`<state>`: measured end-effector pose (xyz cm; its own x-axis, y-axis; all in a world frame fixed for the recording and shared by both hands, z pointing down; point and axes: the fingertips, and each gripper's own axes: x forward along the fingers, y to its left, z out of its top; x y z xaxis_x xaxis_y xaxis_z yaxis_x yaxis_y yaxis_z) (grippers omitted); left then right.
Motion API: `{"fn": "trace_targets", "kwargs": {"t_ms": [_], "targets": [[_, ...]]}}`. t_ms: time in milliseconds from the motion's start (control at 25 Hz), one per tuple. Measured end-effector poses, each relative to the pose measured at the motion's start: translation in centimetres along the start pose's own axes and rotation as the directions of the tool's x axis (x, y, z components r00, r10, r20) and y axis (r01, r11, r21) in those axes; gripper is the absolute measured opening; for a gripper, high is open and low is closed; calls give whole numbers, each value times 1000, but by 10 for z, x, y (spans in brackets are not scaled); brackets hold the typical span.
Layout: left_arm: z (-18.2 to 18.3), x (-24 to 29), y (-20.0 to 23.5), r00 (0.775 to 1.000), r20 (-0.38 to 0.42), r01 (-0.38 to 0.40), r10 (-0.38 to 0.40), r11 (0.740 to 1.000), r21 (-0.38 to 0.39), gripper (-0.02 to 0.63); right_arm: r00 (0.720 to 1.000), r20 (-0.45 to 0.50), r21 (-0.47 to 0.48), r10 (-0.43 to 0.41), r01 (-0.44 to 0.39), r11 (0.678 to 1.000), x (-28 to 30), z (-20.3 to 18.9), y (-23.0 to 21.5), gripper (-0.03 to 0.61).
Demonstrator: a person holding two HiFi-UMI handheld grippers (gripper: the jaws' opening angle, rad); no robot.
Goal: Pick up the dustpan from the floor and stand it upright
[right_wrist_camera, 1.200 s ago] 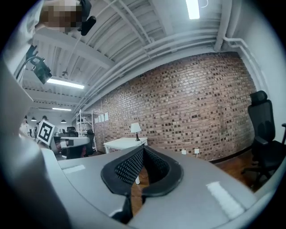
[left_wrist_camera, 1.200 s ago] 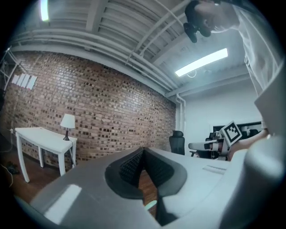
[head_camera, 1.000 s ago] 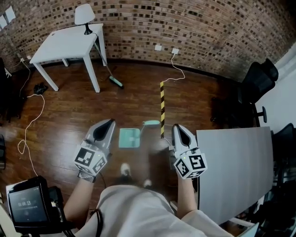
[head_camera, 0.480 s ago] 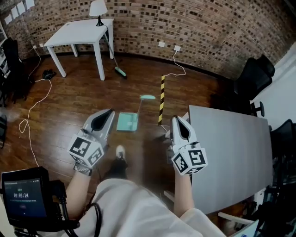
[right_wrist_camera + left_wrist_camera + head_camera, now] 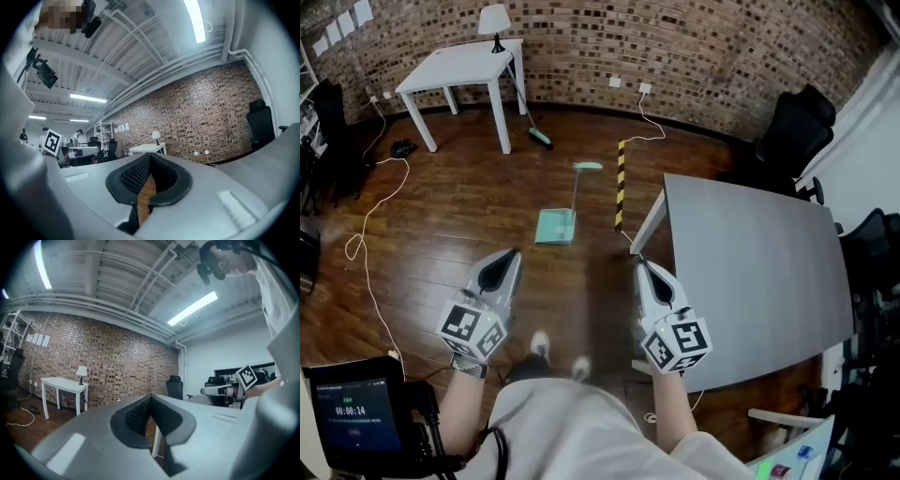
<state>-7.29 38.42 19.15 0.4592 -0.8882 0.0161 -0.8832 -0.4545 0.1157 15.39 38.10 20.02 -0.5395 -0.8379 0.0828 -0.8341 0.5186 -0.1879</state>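
Head view: dustpan [image 5: 556, 226] lies flat, left of the grey table [image 5: 750, 281]. Left gripper [image 5: 507, 256] and right gripper [image 5: 642, 268], jaws together, hold nothing.

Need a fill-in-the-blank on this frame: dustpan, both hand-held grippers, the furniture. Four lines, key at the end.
1. The teal plastic dustpan lies on the wooden floor, its handle pointing toward the ____ wall.
2. The left hand-held gripper and right hand-held gripper both have their jaws ____, nothing between them.
3. The white lamp stands on the ____ square table.
4. The right hand-held gripper hangs beside the ____ rectangular tabletop.

Missing words: brick; shut; white; grey.
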Motion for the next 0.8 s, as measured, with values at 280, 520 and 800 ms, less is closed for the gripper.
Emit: {"fn": "trace_targets", "kwargs": {"t_ms": [280,520,800], "targets": [[8,-10,-11,999,-2,38,-38,999,16,0,999,30,24,-35,35,999,-13,4,13,14],[15,-1,-9,998,8,67,-68,997,41,0,998,-22,-5,-54,54,999,-4,-3,16,12],[5,3,-13,996,5,86,-86,995,46,0,997,-40,-26,-60,59,998,-3,-14,8,12]]}}
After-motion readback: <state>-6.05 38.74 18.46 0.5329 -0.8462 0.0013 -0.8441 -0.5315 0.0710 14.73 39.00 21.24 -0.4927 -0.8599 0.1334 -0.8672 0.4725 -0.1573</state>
